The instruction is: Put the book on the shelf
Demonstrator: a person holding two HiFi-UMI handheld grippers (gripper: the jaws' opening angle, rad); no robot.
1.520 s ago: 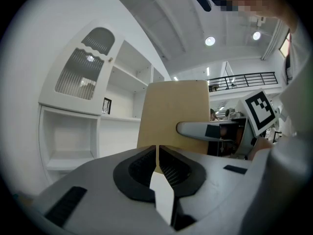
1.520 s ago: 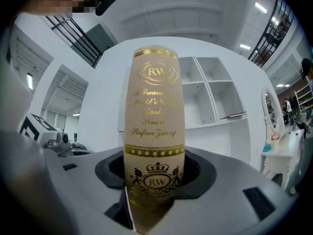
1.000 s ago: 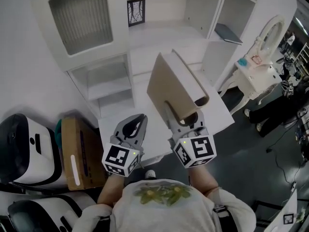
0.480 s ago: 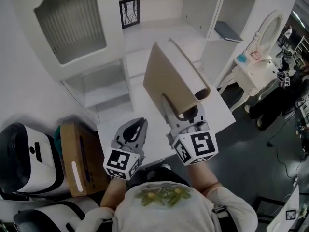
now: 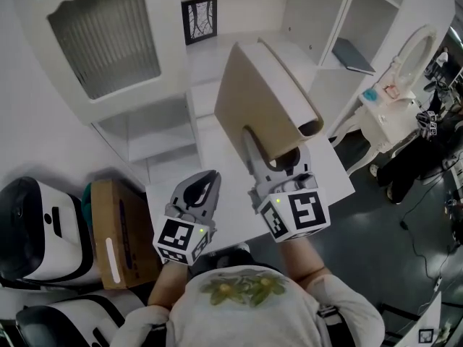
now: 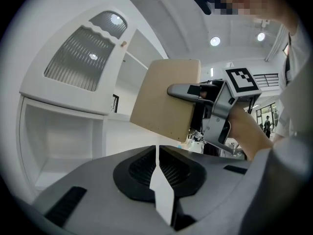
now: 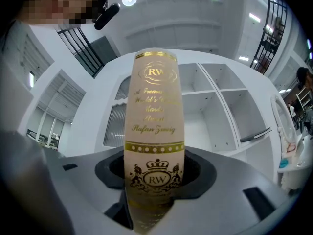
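A tan hardcover book point(image 5: 262, 103) stands upright in the air over the white desk point(image 5: 217, 157), with my right gripper point(image 5: 273, 159) shut on its lower end. In the right gripper view the book's spine point(image 7: 154, 126) with gold lettering fills the middle, clamped in that gripper point(image 7: 154, 180). Behind it are the open white shelf compartments point(image 7: 210, 99). My left gripper point(image 5: 209, 182) hangs lower left of the book, shut and empty. In the left gripper view the left gripper point(image 6: 157, 153) points toward the book's cover point(image 6: 166, 99) and the right gripper point(image 6: 215, 106).
The white shelf unit point(image 5: 365, 13) stands at the back right, with a dark flat book point(image 5: 352, 53) lying in one compartment. A cabinet with a ribbed door point(image 5: 108, 38) is at the back left, a framed picture point(image 5: 198, 19) between them. A cardboard box point(image 5: 116, 230) stands left, a dressing table point(image 5: 394, 100) right.
The right gripper has carried the book slightly up and to the right, still upright. The left gripper has hardly moved and stays shut.
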